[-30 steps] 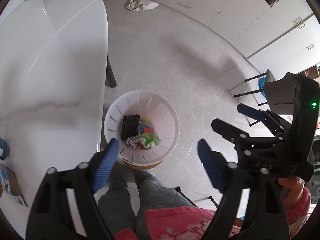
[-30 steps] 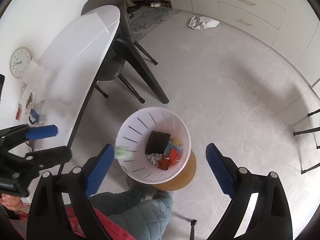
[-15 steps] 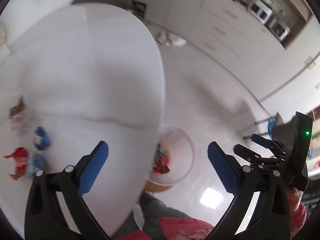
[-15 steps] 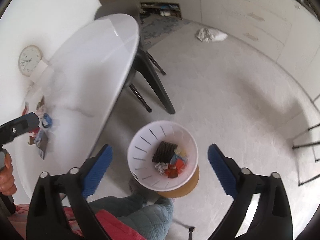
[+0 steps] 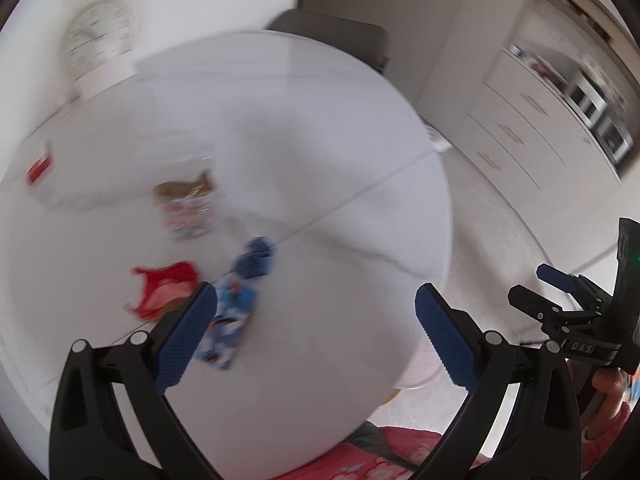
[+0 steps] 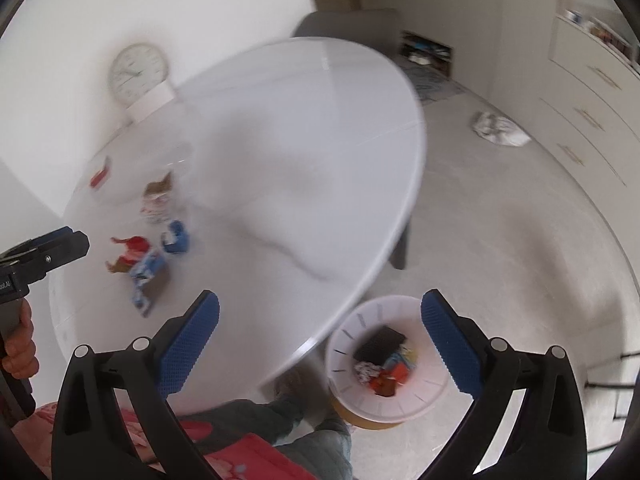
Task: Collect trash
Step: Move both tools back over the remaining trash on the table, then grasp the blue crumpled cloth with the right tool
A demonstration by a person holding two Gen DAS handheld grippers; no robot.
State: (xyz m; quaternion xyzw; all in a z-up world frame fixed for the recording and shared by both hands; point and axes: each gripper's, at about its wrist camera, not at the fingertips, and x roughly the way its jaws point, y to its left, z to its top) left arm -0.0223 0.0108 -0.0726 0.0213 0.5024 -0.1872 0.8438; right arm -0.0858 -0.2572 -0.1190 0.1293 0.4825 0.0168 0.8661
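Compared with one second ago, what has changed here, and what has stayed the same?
Both views swung up from the bin to the table and its wrappers. The left hand-held gripper and right hand-held gripper have just opened wider, empty. The trash in the bin stayed put.

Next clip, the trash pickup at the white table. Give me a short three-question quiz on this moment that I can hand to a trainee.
1. True or false: the left tool is clamped on a wrapper.
2. Where does the white bin stand? A) on the table B) on the floor by the table edge C) on a chair
3. Fill in: the red wrapper and the blue wrapper lie on the ____.

Key
1. False: both it and the right tool stand open with nothing between the pads.
2. B
3. White table, near its left side in the right wrist view.
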